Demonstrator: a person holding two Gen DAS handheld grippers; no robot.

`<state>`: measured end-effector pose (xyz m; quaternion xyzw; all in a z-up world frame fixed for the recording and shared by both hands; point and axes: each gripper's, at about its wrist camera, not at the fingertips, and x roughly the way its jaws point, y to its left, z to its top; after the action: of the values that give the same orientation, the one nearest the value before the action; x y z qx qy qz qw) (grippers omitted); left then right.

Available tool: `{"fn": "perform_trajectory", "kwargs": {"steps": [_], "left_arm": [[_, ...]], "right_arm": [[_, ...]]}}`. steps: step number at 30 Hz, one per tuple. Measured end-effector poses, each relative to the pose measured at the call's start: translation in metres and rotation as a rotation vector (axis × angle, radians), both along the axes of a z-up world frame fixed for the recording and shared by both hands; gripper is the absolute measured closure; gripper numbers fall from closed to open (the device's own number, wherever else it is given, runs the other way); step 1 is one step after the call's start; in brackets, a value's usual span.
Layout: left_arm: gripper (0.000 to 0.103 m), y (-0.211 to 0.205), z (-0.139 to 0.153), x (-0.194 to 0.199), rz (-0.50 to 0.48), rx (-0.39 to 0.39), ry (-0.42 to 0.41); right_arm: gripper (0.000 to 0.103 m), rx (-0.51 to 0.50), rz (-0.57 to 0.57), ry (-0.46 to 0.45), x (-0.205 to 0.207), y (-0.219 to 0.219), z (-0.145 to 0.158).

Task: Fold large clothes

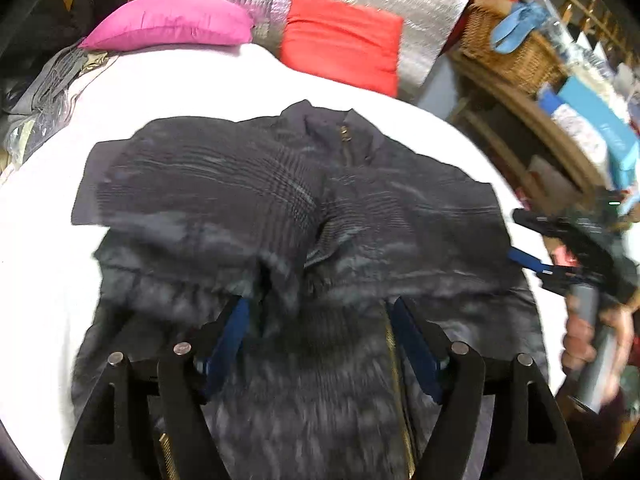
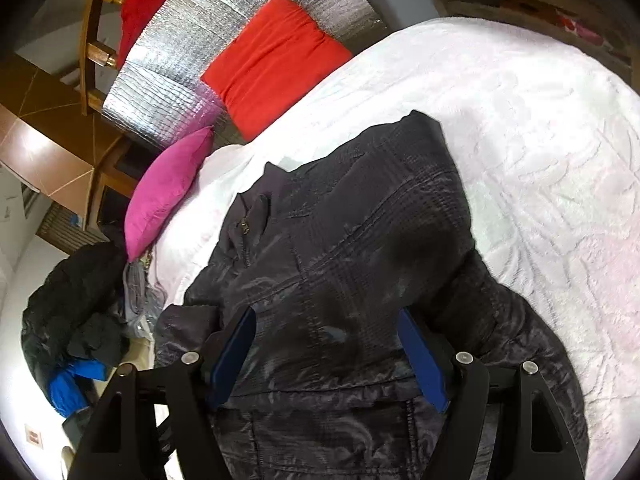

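- On the white bed cover [image 2: 540, 140] lies our dark jacket [image 1: 280, 200], front up, zip closed to the collar, which points toward the pillows.
- Both sleeves look folded in across the chest, so we judge the first folds done; the hem end nearest us is still unfolded, and bringing it up toward the collar seems to be what is left.
- Over the jacket's lower half, our left gripper [image 1: 316, 332] stands with its blue pads spread and nothing pinched between them.
- Beside the jacket's right edge, our right gripper [image 2: 326, 344] is likewise spread wide and empty, hovering over the fabric; a hand [image 1: 588, 340] holds its handle.
- Beyond the collar sit a pink pillow [image 1: 168, 20] and a red pillow [image 1: 340, 40] against a silver foil sheet [image 1: 420, 12].
- Off the jacket's left side, other clothes [image 2: 68, 312] are heaped; off its right, a wicker basket [image 1: 508, 48] sits on wooden shelving.
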<state>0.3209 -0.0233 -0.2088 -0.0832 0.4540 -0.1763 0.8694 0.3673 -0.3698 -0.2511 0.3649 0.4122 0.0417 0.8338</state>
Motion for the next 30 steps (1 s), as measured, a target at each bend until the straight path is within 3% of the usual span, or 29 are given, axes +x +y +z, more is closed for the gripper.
{"fn": "perform_trajectory", "kwargs": {"steps": [3, 8, 12, 16, 23, 26, 28, 30], "left_arm": [[0.026, 0.023, 0.023, -0.008, 0.025, -0.073, -0.005], [0.022, 0.108, 0.038, 0.019, 0.290, -0.199, 0.039], [0.022, 0.150, 0.011, 0.047, 0.432, -0.317, 0.175], [0.022, 0.174, -0.027, 0.076, 0.544, -0.428, 0.312], [0.023, 0.174, -0.048, 0.110, 0.610, -0.494, 0.289], [0.040, 0.168, -0.052, 0.119, 0.619, -0.473, 0.271], [0.063, 0.166, -0.045, 0.120, 0.609, -0.412, 0.235], [0.068, 0.157, -0.029, 0.116, 0.598, -0.345, 0.158]], "right_arm": [[0.026, -0.015, 0.046, -0.016, 0.001, 0.014, 0.002], [0.027, -0.050, 0.122, -0.062, -0.002, 0.036, 0.009], [0.029, -0.123, 0.182, -0.158, -0.009, 0.057, 0.024], [0.029, -0.185, 0.215, -0.185, -0.010, 0.074, 0.029], [0.029, -0.176, 0.197, -0.139, -0.002, 0.070, 0.018], [0.029, -0.179, 0.197, -0.135, 0.000, 0.070, 0.016], [0.029, -0.191, 0.198, -0.135, 0.001, 0.071, 0.016], [0.029, -0.199, 0.192, -0.139, 0.002, 0.070, 0.018]]}}
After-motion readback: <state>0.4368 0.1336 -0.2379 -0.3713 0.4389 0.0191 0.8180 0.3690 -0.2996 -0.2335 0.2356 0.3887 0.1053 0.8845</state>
